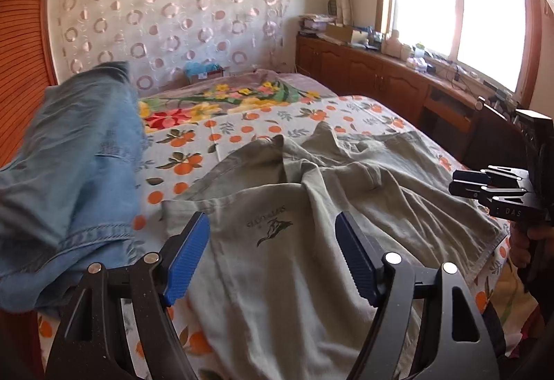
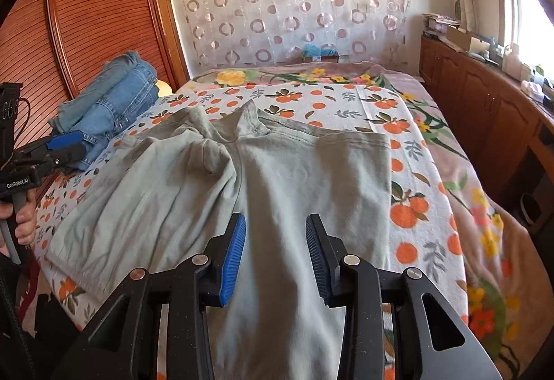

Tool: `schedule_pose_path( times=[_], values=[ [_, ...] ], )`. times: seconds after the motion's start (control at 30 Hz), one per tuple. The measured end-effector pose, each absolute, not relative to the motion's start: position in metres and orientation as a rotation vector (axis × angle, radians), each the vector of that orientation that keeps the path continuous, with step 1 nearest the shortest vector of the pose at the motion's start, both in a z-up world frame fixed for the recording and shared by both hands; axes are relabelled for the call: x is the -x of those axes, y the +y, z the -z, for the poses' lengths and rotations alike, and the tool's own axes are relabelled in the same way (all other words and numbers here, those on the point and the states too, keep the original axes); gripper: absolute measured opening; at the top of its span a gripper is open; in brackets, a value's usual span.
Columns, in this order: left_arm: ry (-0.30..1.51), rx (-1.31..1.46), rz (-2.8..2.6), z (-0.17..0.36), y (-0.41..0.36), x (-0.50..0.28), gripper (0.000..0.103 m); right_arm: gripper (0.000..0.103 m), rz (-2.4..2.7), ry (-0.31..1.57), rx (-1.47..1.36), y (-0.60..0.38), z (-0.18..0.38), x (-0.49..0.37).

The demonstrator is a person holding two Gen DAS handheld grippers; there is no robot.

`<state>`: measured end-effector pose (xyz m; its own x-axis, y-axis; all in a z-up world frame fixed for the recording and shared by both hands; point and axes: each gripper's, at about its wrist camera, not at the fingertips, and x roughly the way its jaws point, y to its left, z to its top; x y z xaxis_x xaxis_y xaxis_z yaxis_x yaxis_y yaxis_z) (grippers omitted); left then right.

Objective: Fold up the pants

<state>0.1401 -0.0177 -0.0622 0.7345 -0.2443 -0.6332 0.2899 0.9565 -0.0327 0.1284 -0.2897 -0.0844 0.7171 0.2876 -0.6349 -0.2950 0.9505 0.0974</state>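
Both claws empty over the green pants

My left claw [image 1: 271,255] gapes wide, my right claw [image 2: 275,258] stands partly apart — pants [image 2: 284,179] spread across the bed [image 2: 426,172]; jeans [image 2: 110,96] at its left edge.

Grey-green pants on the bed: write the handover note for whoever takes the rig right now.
Left gripper: open, empty, above the grey-green pants.
Right gripper: jaws partly apart, gripping nothing, over the same pants.
Pants lie spread and rumpled on the orange-print sheet, not yet folded.
Blue jeans sit folded at the bed's left edge, apparently done.
Left: fold the grey-green pants.
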Motion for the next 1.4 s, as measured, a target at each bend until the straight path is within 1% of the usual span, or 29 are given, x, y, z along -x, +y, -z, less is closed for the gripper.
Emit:
schedule_pose_path(
  times=[0.1, 0.13, 0.2, 0.23, 0.37, 0.43, 0.57, 0.8, 0.93, 1.0, 1.1, 1.23, 1.4],
  values=[
    [0.713, -0.06, 0.337, 0.067, -0.026, -0.155, 0.075, 0.038, -0.316, 0.714, 0.024, -0.284, 0.091, -0.136],
    [0.725, -0.061, 0.349, 0.068, -0.03, -0.162, 0.069, 0.038, -0.319, 0.717, 0.03, -0.282, 0.093, -0.136],
    [0.744, -0.066, 0.36, 0.069, -0.035, -0.172, 0.063, 0.038, -0.313, 0.723, 0.047, -0.277, 0.098, -0.14],
    [0.753, -0.069, 0.365, 0.069, -0.038, -0.178, 0.057, 0.038, -0.312, 0.726, 0.051, -0.277, 0.1, -0.141],
    [0.783, -0.088, 0.38, 0.071, -0.047, -0.202, 0.049, 0.038, -0.307, 0.714, 0.054, -0.279, 0.099, -0.139],
    [0.798, -0.095, 0.388, 0.073, -0.051, -0.213, 0.043, 0.038, -0.299, 0.717, 0.042, -0.281, 0.101, -0.14],
    [0.839, -0.123, 0.389, 0.082, -0.061, -0.233, 0.038, 0.038, -0.291, 0.695, 0.062, -0.278, 0.101, -0.135],
    [0.926, -0.151, 0.376, 0.102, -0.07, -0.253, 0.037, 0.038, -0.291, 0.686, 0.044, -0.284, 0.102, -0.134],
    [0.932, -0.134, 0.388, 0.102, -0.068, -0.255, 0.016, 0.038, -0.294, 0.685, 0.044, -0.285, 0.103, -0.133],
    [0.915, -0.129, 0.395, 0.097, -0.067, -0.254, 0.01, 0.038, -0.295, 0.688, 0.042, -0.286, 0.103, -0.134],
    [0.857, -0.127, 0.382, 0.081, -0.065, -0.253, 0.006, 0.038, -0.293, 0.69, 0.039, -0.287, 0.103, -0.134],
    [0.797, -0.12, 0.361, 0.059, -0.065, -0.258, 0.006, 0.038, -0.289, 0.691, 0.036, -0.288, 0.103, -0.135],
    [0.769, -0.137, 0.321, 0.05, -0.069, -0.276, 0.006, 0.038, -0.287, 0.694, 0.035, -0.288, 0.103, -0.137]
  ],
)
